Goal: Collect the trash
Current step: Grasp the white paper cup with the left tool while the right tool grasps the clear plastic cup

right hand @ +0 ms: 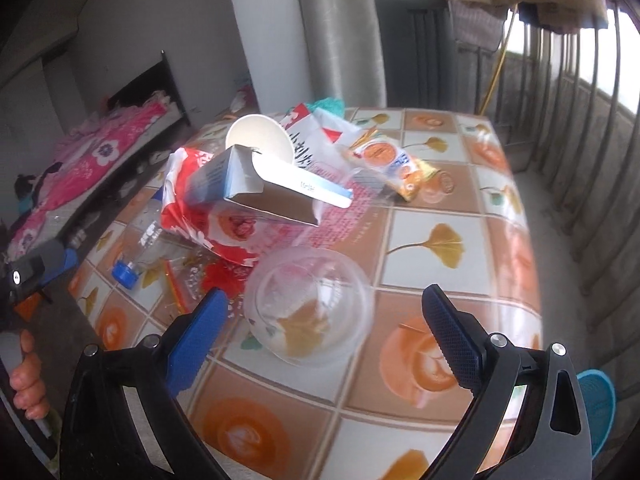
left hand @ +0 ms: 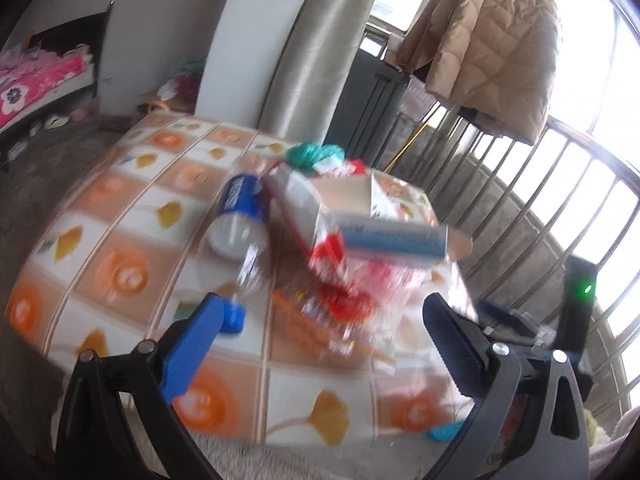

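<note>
- The right tongs are seen spread wide at the bottom of the right wrist view, with nothing held between the blue finger and the dark finger.
- A clear plastic bowl is seen lying on the worktop just above the gap between those fingers, at the centre of the frame.
- The left tongs are likewise seen spread wide at the bottom of the left wrist view, nothing being gripped; this view is blurred.
- A clear plastic bottle with a blue cap is seen just beside the blue finger at lower left of centre; in the right wrist view the bottle lies at centre left.
- The trash is piled on the worktop, which is covered by a cloth patterned with orange squares and yellow leaves.
- In the middle of the right wrist view an opened blue and white carton is propped on a crumpled red and white bag, and a white paper cup is tipped on its side just behind it.
- An orange snack packet lies right of the carton, near the upper centre.
- A teal bundle is seen at the far edge of the pile.
- The left tongs are also glimpsed at the left edge of the right wrist view, with a hand below them.
- A bed with pink bedding is seen at upper left.
- A beige quilted jacket hangs at upper right of the left wrist view.
</note>
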